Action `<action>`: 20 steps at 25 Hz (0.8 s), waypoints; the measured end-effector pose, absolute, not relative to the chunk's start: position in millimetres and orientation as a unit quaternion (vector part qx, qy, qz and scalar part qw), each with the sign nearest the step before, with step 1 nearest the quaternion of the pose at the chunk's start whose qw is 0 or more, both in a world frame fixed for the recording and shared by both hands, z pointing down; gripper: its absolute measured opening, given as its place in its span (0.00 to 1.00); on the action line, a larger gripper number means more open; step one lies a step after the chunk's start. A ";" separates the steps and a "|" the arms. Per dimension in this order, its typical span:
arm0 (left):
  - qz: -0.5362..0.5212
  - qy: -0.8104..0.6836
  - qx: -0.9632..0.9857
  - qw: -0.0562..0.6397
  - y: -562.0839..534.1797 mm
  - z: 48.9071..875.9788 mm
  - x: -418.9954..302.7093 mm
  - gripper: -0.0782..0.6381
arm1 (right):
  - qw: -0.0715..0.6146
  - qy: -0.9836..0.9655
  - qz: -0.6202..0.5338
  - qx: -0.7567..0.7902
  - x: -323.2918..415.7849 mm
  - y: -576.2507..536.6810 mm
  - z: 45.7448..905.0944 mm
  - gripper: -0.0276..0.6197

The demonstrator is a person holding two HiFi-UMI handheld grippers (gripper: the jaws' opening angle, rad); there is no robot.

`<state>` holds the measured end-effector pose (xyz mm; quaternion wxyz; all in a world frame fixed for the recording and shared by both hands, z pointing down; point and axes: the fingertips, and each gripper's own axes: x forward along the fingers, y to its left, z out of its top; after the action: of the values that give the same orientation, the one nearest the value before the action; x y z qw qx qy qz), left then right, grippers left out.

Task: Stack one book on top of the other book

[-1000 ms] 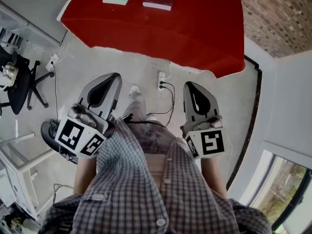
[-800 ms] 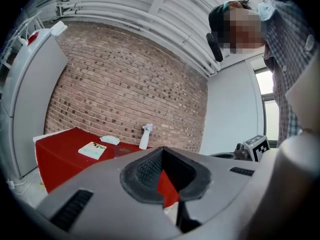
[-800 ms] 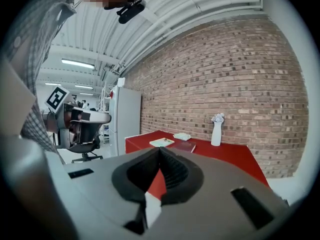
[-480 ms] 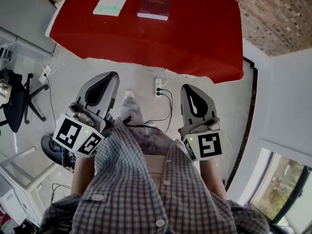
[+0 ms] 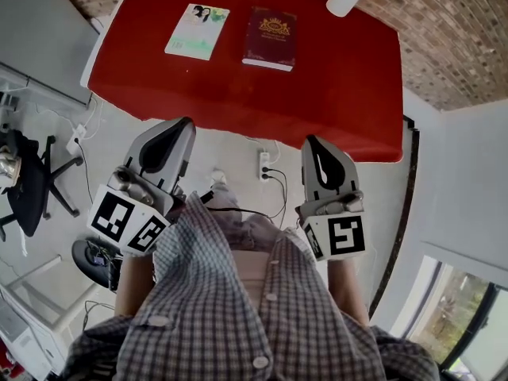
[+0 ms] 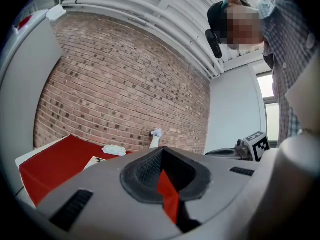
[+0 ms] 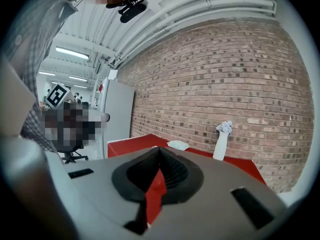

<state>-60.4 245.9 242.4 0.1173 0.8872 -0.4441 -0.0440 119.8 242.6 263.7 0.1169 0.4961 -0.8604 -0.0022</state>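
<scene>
Standing short of the red table [image 5: 341, 78], the person holds both tools empty. The right gripper [image 5: 313, 143] has its jaws pressed together, and the left gripper [image 5: 181, 125] looks the same, as far as its view shows. Nothing is stacked yet: the pale paperback [image 5: 197, 31] and the maroon book [image 5: 270, 38] lie flat, side by side and apart, on the tabletop. Reaching, gripping, lifting and placing are all left to do.

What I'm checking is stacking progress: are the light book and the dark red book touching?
Apart. The head view shows a strip of red table between the light book and the dark red book, lying side by side.
</scene>
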 end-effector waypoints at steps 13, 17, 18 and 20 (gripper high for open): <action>-0.038 -0.459 0.878 0.129 178.4 258.7 -109.6 0.12 | 0.129 -0.868 0.003 0.479 70.9 172.4 273.9 0.05; -0.032 -0.466 0.873 0.140 168.5 266.6 -112.5 0.12 | 0.136 -0.871 0.019 0.471 66.2 160.4 284.5 0.05; -0.029 -0.468 0.872 0.142 165.1 268.3 -113.3 0.12 | 0.137 -0.872 0.022 0.469 65.1 155.7 286.4 0.05; -0.025 -0.471 0.870 0.145 157.3 270.7 -113.7 0.12 | 0.138 -0.875 0.027 0.464 63.4 145.0 289.9 0.05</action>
<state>-113.7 157.3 270.7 0.1454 0.8696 -0.4712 -0.0247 63.4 145.0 289.9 0.1378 0.4638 -0.8747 0.0272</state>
